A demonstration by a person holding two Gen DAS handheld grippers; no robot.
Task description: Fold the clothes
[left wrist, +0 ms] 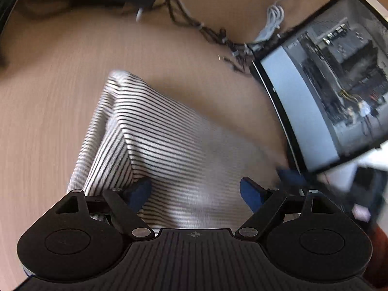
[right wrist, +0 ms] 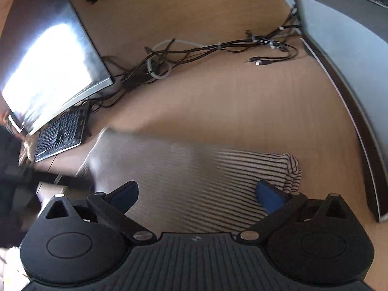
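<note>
A black-and-white striped garment [left wrist: 155, 135] lies folded on the wooden desk [left wrist: 48, 111], with a folded-over edge running up its left side. My left gripper [left wrist: 195, 190] hovers just above its near part, blue pads spread wide and nothing pressed between them. In the right wrist view the same striped garment [right wrist: 242, 169] spreads below my right gripper [right wrist: 205, 194], its right end bunched into a small roll. That gripper's jaws also stand wide apart over the cloth, gripping nothing. Both views are blurred by motion.
A computer case with a glass side [left wrist: 339, 80] stands right of the garment, its grey wall [right wrist: 351, 77] close in the right view. Tangled cables [right wrist: 206, 51] lie behind. A monitor [right wrist: 48, 72] and keyboard [right wrist: 60, 133] stand at the left.
</note>
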